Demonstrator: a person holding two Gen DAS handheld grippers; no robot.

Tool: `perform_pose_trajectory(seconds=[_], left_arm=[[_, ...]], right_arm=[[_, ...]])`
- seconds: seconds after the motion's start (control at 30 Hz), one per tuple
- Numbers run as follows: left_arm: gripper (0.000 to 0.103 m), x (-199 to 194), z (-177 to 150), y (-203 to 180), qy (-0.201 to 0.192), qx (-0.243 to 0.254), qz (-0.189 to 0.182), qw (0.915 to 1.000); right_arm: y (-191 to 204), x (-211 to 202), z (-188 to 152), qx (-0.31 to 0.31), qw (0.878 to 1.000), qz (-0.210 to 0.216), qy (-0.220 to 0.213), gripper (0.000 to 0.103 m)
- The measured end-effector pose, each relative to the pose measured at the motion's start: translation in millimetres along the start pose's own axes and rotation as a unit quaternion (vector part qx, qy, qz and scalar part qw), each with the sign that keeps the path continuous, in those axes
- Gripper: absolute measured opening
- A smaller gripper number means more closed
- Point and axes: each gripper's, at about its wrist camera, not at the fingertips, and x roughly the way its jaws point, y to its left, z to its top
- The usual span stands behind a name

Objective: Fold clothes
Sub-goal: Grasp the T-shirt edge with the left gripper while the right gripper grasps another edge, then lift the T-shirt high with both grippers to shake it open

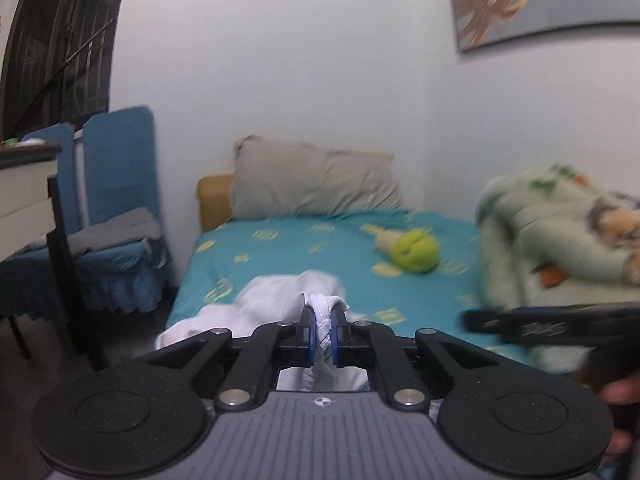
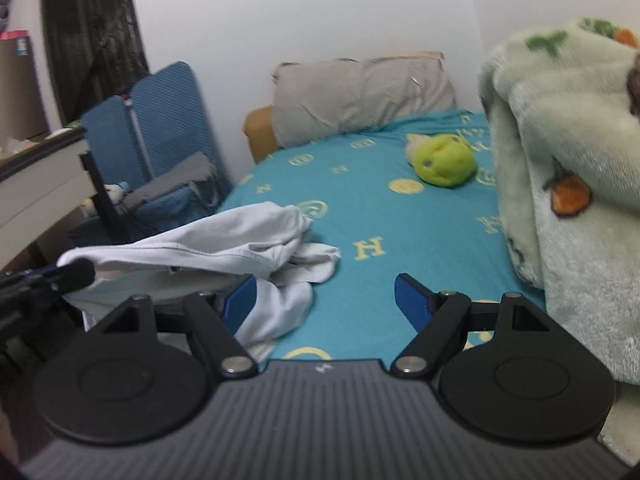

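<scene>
A crumpled white garment [image 1: 276,296] lies at the near left edge of the bed with the teal sheet [image 1: 320,248]. My left gripper [image 1: 323,334] is shut on a bunched hem of it and lifts it slightly. In the right wrist view the garment [image 2: 224,248] hangs stretched from the left gripper [image 2: 76,274] at the far left. My right gripper [image 2: 326,296] is open and empty, low over the sheet [image 2: 380,216], its left finger [image 2: 240,300] touching the garment's right edge. The right gripper also shows blurred at the right of the left wrist view [image 1: 552,326].
A green plush toy [image 2: 442,160] lies mid-bed. A grey pillow [image 2: 360,96] leans on the wall at the head. A bulky pale green blanket [image 2: 568,184] fills the bed's right side. A blue chair [image 1: 116,216] with grey cloth and a white desk [image 1: 24,192] stand left of the bed.
</scene>
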Motion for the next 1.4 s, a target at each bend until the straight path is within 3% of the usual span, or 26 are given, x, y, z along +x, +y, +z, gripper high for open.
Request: perform_pose_trajectory(seconds=[0.23, 0.43, 0.6, 0.77, 0.87, 0.93, 1.07, 1.23, 1.33, 1.4], left_arm=[[0.007, -84, 4, -11, -0.043, -0.031, -0.053, 0.9972], [0.007, -92, -8, 9, -0.036, -0.073, -0.056, 0.9951], [0.007, -78, -16, 36, -0.025, -0.119, -0.05, 0.9913], [0.007, -63, -27, 70, -0.004, -0.189, -0.046, 0.9808], [0.007, -50, -32, 84, 0.021, -0.218, -0.045, 0.9748], [0.007, -42, -35, 88, 0.039, -0.212, -0.032, 0.976], [0.008, -20, -42, 86, 0.093, -0.202, -0.015, 0.9747], [0.009, -5, -55, 77, 0.148, -0.182, -0.004, 0.9721], [0.017, 1, -62, 71, 0.167, -0.185, -0.006, 0.9685], [0.032, 4, -65, 67, 0.174, -0.192, -0.007, 0.9658]], right_arm=[[33, -32, -10, -0.028, 0.998, 0.065, 0.005, 0.079], [71, -5, -13, -0.046, 0.99, 0.126, 0.055, 0.079], [69, 54, -16, 0.0, 0.992, 0.083, 0.091, 0.076], [37, 96, -34, 0.04, 0.99, 0.03, 0.13, 0.046], [26, 105, -34, 0.04, 0.992, 0.023, 0.12, 0.013], [21, 105, -30, 0.048, 0.993, 0.027, 0.108, 0.004], [18, 85, -11, 0.074, 0.994, 0.061, 0.058, 0.004], [29, 59, 6, 0.062, 0.995, 0.082, 0.015, 0.004], [34, 51, 9, 0.054, 0.995, 0.088, 0.008, 0.004], [35, 47, 11, 0.056, 0.994, 0.093, 0.005, 0.004]])
